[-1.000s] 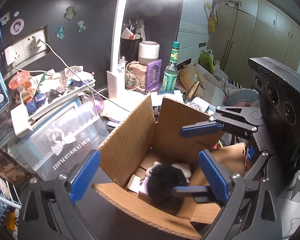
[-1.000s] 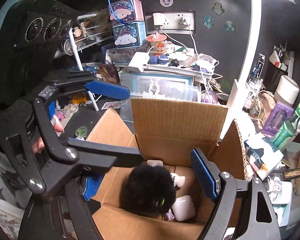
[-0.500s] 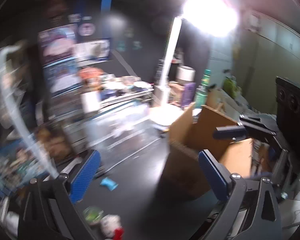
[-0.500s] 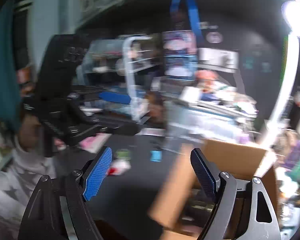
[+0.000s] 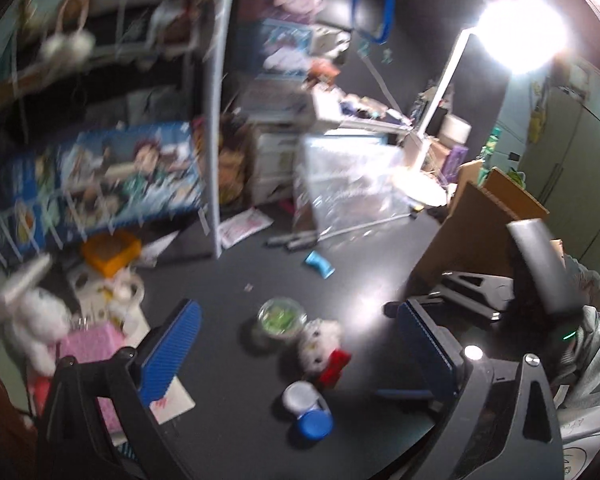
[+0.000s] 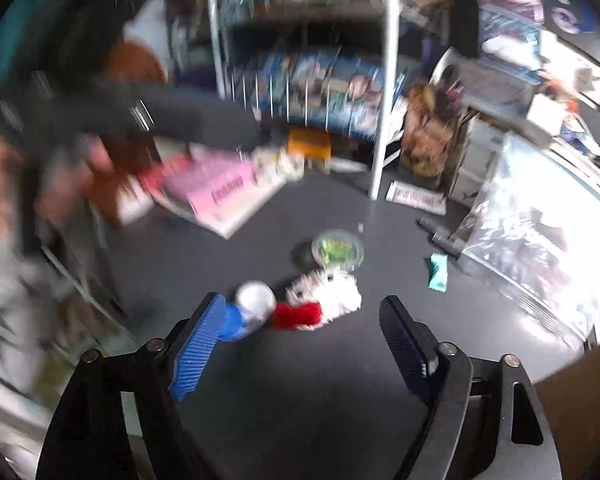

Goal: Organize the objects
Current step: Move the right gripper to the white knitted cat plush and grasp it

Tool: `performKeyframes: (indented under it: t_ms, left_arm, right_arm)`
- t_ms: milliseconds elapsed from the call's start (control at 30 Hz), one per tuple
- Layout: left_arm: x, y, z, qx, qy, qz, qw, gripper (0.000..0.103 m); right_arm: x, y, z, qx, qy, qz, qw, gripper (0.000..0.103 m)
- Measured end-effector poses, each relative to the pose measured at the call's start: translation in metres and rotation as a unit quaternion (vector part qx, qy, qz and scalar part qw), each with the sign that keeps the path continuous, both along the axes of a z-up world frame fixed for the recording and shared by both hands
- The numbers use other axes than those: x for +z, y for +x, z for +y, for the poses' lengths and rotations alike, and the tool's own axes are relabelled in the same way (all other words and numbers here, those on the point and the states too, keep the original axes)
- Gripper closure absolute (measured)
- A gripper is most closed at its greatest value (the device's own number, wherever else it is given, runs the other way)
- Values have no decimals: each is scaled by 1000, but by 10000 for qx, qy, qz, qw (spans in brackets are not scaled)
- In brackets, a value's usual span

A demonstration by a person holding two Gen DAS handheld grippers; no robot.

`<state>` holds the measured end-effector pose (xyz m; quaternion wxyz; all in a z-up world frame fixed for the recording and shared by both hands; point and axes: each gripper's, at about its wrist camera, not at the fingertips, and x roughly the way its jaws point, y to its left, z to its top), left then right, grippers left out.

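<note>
The dark tabletop (image 5: 228, 420) fills the lower half of both views, crowded along its far edge; a wire shelf (image 6: 300, 92) of picture books stands behind it, and a clear plastic bin (image 5: 348, 184) sits toward the lit side beneath a bright lamp (image 5: 520, 32); the cardboard box (image 5: 480, 232) stands at the right edge of the left wrist view, its flaps up (what lies inside is hidden from here); the left gripper (image 5: 300, 348) hangs over the table with its blue pads spread wide and nothing between them; the right gripper (image 6: 300, 344) is above the same patch, its jaws closing but still apart, no object between the pads; the small things lie loose on the table in a close cluster: a white plush toy (image 6: 328, 292) with a red bow, a white-and-blue jar (image 6: 248, 312) just beside it near the right gripper's left pad, a round green-filled dish (image 6: 336, 250) just behind the plush, and a small teal packet (image 6: 438, 272) apart toward the bin; everything is blurred
</note>
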<state>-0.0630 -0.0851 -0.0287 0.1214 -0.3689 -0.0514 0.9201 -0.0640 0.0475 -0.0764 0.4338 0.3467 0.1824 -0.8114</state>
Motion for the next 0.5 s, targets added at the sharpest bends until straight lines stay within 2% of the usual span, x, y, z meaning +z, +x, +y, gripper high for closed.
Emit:
performKeyframes:
  t_ms: [100,233,333,433,500]
  left_arm:
    - [-11,1,-10,76,104,-108,9999,5]
    - [-18,-1,-13,82,136,-208,9997,5]
    - [-25,-5,-14,101,119,-335,9993,5]
    - [-28,-5,-16,138,129,-379,9991,5]
    - [-28,-6,-16,156,141,-393,9990,5]
  right_arm:
    - [-23,-16,-5,49,190,-236,9995,36]
    - [-37,-31,-15,41,455,-225,9987,39]
    - [-43,-38,-21,172,466,-415,9979,46]
    - [-48,-40,-24,234,508,-419,9976,51]
    - [-48,-41,-24,272,481,-413,9976,60]
